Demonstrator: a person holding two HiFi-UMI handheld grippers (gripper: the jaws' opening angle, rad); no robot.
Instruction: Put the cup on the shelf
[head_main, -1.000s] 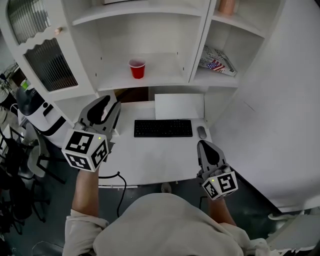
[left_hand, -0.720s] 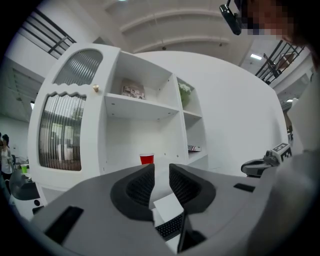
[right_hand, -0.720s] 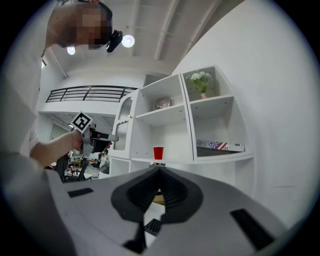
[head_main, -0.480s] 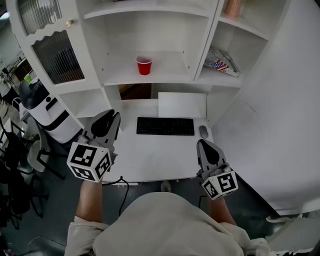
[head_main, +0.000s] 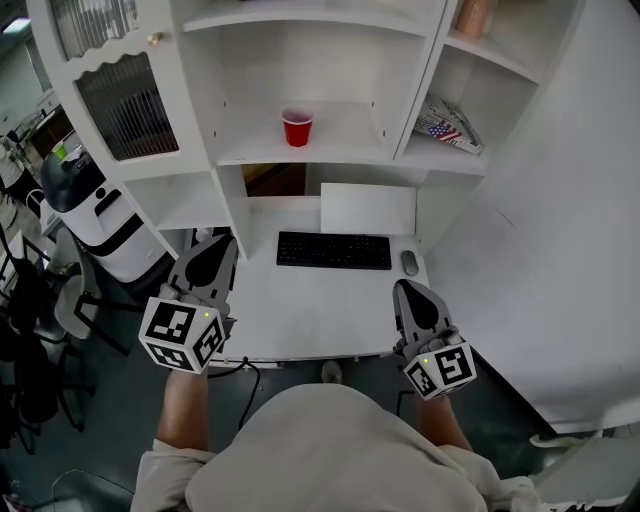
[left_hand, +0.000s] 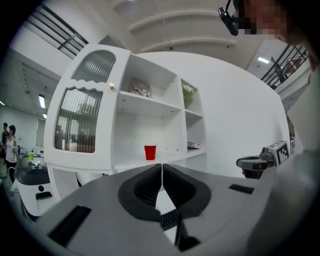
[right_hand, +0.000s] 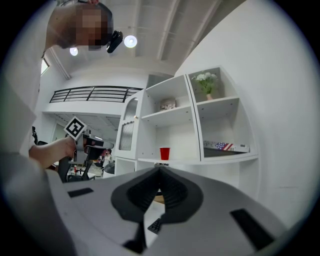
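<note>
Holding both claws level above the near edge of the white worktop (head_main: 300, 310), you face a tall white shelving cabinet (head_main: 195, 190). The small red plastic cup (head_main: 297, 127) stands upright, mouth up, on the cabinet's middle shelf (head_main: 345, 148), in the wide central bay. It sits toward the back and away from the shelf's front lip, which looks like a safe spot where it will not tip off.

Your left claw (head_main: 221, 244) has just been closing. Its two dark padded jaws are now pressed together with nothing between them. Your right claw (head_main: 408, 290) is clenched the same way and also empty. Each gripper view shows the cup far off, just above the meeting jaw tips, well apart from either claw.

A flat black keyboard (head_main: 334, 250) lies on the worktop between the claws and the cabinet, untouched.

Since the cup rests on the shelf and neither claw carries anything, the placing appears finished. The claws seem to be held low and clear of the shelf so they cannot knock the cup.
</note>
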